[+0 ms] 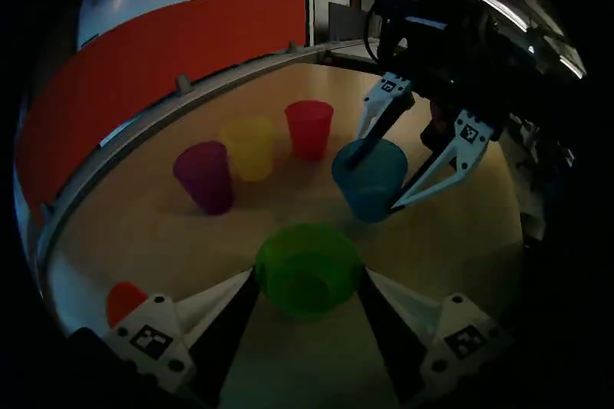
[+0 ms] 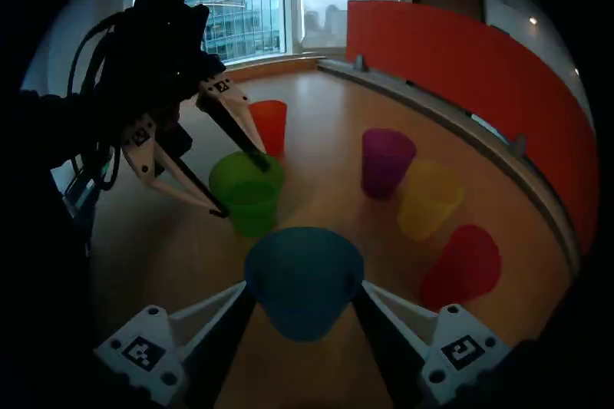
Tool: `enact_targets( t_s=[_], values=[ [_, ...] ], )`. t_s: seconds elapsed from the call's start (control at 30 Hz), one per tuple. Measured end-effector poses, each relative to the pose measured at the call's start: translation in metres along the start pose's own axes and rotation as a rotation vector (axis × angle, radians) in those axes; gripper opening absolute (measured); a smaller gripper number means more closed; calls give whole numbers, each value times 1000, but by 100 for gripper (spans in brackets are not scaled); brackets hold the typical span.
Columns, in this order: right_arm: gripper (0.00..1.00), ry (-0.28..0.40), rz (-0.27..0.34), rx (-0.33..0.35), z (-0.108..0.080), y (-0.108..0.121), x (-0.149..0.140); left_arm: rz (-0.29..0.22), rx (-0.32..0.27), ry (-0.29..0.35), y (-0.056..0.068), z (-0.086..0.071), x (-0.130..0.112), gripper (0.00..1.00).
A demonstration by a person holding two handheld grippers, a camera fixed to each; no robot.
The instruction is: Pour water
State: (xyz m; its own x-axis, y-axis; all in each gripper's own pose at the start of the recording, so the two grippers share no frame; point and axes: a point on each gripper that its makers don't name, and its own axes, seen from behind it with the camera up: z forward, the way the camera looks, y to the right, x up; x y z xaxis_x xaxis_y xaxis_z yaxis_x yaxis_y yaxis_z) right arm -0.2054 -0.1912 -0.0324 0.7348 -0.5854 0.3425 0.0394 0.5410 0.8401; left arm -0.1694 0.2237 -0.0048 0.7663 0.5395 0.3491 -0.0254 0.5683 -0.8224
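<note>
A pale wooden tabletop (image 1: 460, 240) is bounded by an orange-red partition (image 1: 169, 56), and tall windows (image 2: 245, 2) are seen beyond. Six plastic cups are counted, one of each colour. A green cup (image 1: 308, 259) is clamped between the partly closed fingers of the left gripper (image 1: 307, 277). At its 1 o'clock, a blue cup (image 2: 304, 275) is likewise gripped by the right gripper (image 2: 304, 292). A purple cup (image 1: 205, 176), a yellow cup (image 1: 249, 146) and a red cup (image 1: 309, 129) are stood at 11 to 12 o'clock, and an orange cup (image 1: 123, 301) at 9. Whether water is held in any cup cannot be told.

No legible text, numbers; coded square marker (image 1: 150, 340) on left claw (image 1: 307, 280).
</note>
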Motion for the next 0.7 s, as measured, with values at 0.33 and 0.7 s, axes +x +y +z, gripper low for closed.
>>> enact_targets(
  t_s=[0.33, 0.7],
  values=[
    [88, 1, -4, -10, 5, -2, -5, -29, 0, 9, -1, -5, -9, 86],
    [88, 2, -8, -24, 1, -3, -12, -27, -2, 18, -2, -7, -12, 86]
  ],
)
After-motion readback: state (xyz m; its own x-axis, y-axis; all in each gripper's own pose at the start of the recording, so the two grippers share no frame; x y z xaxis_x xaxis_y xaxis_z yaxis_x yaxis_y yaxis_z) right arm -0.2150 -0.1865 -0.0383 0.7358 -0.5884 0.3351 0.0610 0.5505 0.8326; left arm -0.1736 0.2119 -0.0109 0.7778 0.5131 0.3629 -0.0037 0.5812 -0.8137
